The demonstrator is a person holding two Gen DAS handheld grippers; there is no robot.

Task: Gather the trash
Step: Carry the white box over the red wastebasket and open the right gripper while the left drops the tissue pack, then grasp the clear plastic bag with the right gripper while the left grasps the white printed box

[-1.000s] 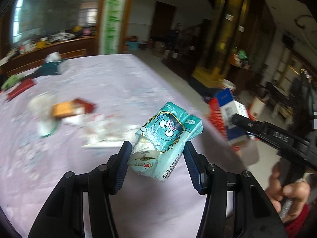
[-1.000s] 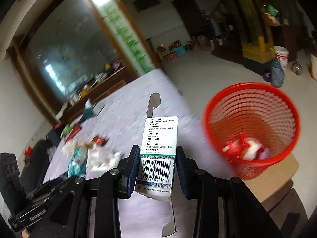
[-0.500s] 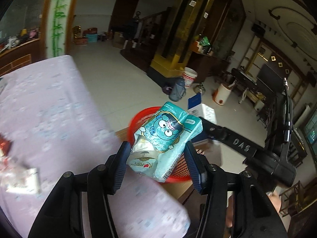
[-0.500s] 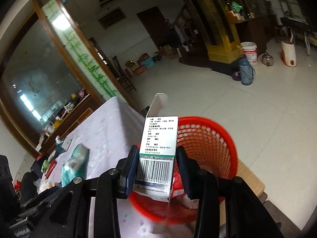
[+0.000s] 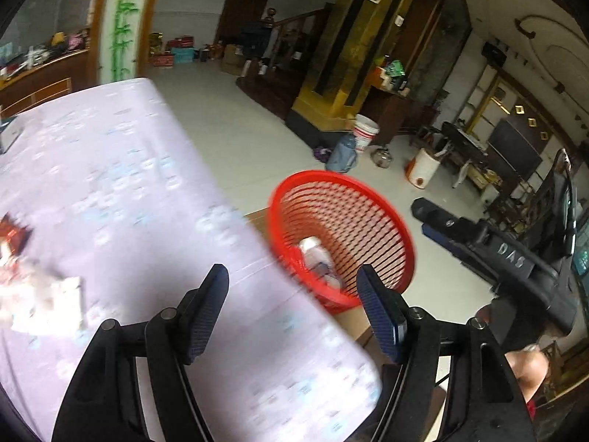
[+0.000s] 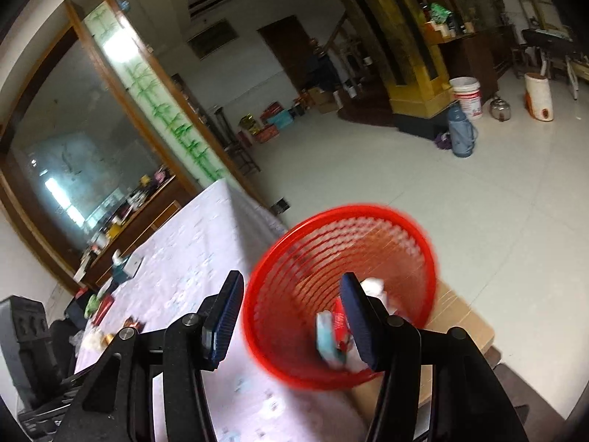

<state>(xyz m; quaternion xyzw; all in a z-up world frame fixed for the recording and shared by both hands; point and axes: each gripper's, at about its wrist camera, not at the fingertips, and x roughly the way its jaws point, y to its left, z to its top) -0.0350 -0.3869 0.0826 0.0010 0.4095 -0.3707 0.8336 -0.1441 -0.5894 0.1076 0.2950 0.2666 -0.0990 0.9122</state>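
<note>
L to R: more trash [image 5: 44, 305] (white packet, red wrapper bits, blurred) lies on the tablecloth [image 5: 121, 191] at far left, well apart from the left gripper [image 5: 291, 309], which is spread wide w/ nothing between its pads. The red mesh basket [image 5: 371, 199] sits on a cardboard box [image 6: 460, 328] just beside the table edge w/ a few pieces at its bottom, and the right gripper [image 6: 291, 316] is likewise spread and empty over it. Next step is prob. the return for another pick: keep jaws wide, swing both back over the cloth, come in low & square on one piece each, and close only once the pads bracket it, since flat wrappers will likely slip.
</note>
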